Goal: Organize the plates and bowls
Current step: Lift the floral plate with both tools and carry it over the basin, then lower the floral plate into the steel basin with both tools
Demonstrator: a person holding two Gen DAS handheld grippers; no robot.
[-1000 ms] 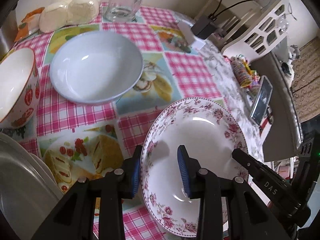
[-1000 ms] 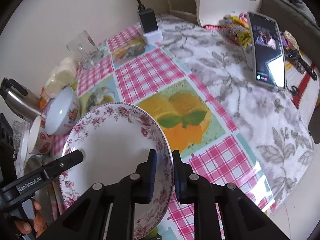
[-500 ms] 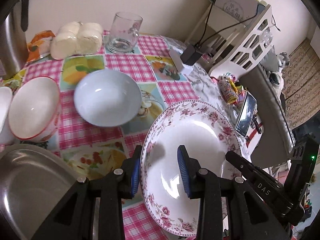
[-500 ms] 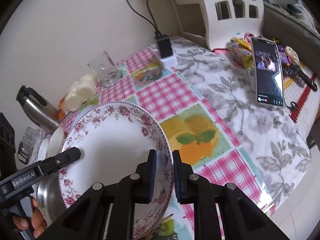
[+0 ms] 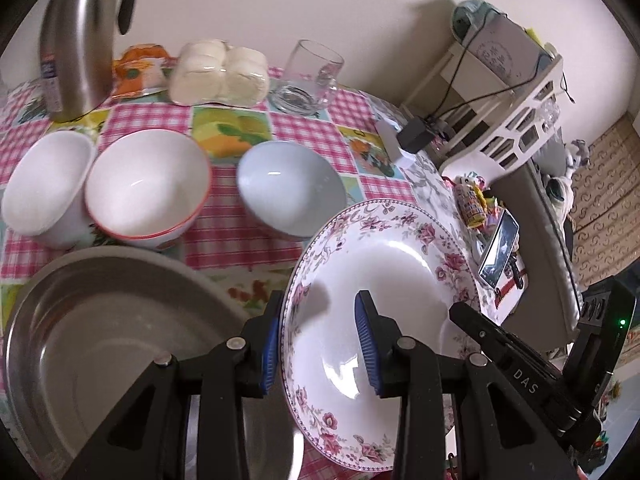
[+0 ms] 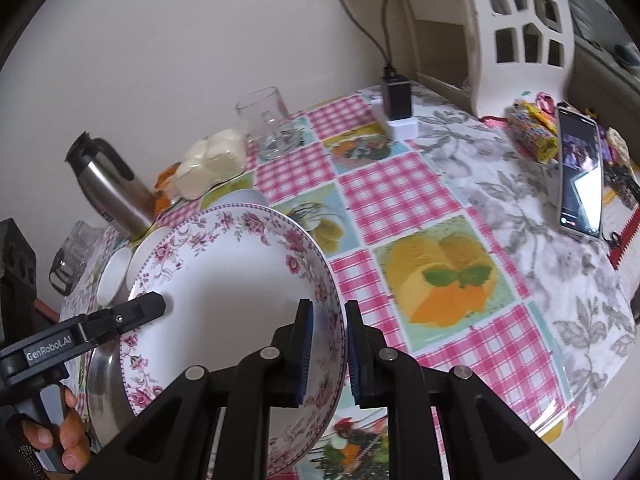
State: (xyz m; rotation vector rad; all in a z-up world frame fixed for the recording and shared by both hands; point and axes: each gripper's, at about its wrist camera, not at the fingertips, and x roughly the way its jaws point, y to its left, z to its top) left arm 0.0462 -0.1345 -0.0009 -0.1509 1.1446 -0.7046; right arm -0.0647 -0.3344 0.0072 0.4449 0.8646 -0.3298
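Observation:
A white floral plate (image 5: 384, 280) with a pink flowered rim is held in the air between both grippers, tilted. My left gripper (image 5: 320, 344) is shut on its left rim. My right gripper (image 6: 326, 354) is shut on its right rim; the plate also shows in the right wrist view (image 6: 224, 280). Below, on the checked tablecloth, stand a pale blue bowl (image 5: 290, 188), a red-rimmed bowl (image 5: 148, 184) and a white bowl (image 5: 44, 184). A wide steel plate (image 5: 104, 344) lies at the lower left, partly under the floral plate.
A steel thermos (image 5: 80, 36), wrapped white buns (image 5: 220, 72) and a glass mug (image 5: 308, 76) stand at the back. A charger (image 6: 396, 100), a phone (image 6: 580, 176) and a white rack (image 6: 512, 28) sit on the right side of the table.
Both grippers have lifted the floral plate up and moved it left, over the steel plate. The table and bowls now look farther below, and the thermos has come into view.

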